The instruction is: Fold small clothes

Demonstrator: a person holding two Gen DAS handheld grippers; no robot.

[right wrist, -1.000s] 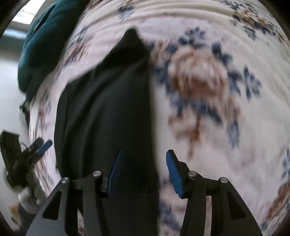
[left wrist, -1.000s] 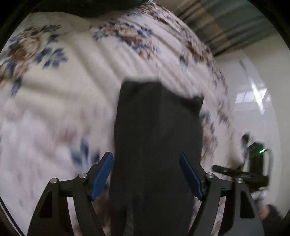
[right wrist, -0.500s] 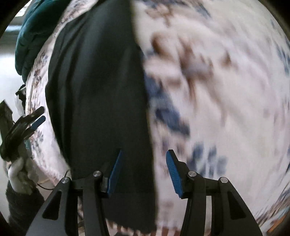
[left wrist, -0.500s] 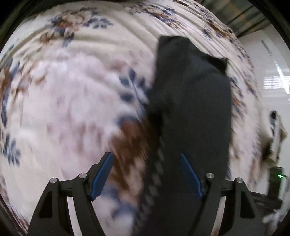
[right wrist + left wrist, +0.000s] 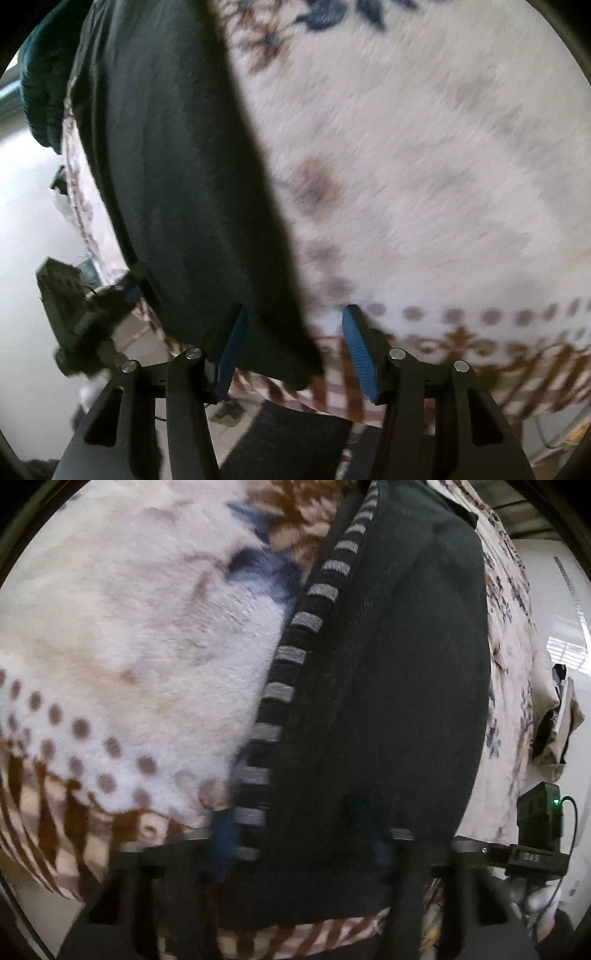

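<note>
A dark grey knit garment with a grey-striped edge (image 5: 388,686) lies flat on my fluffy white floral blanket (image 5: 140,635), near its edge. My left gripper (image 5: 295,834) is closing around its hem. My right gripper (image 5: 291,343), jaws apart, is closing over its corner.

garment (image 5: 388,686) on blanket (image 5: 129,646) | near edge between both claws | left claw (image 5: 295,834), right claw (image 5: 291,347)
</note>
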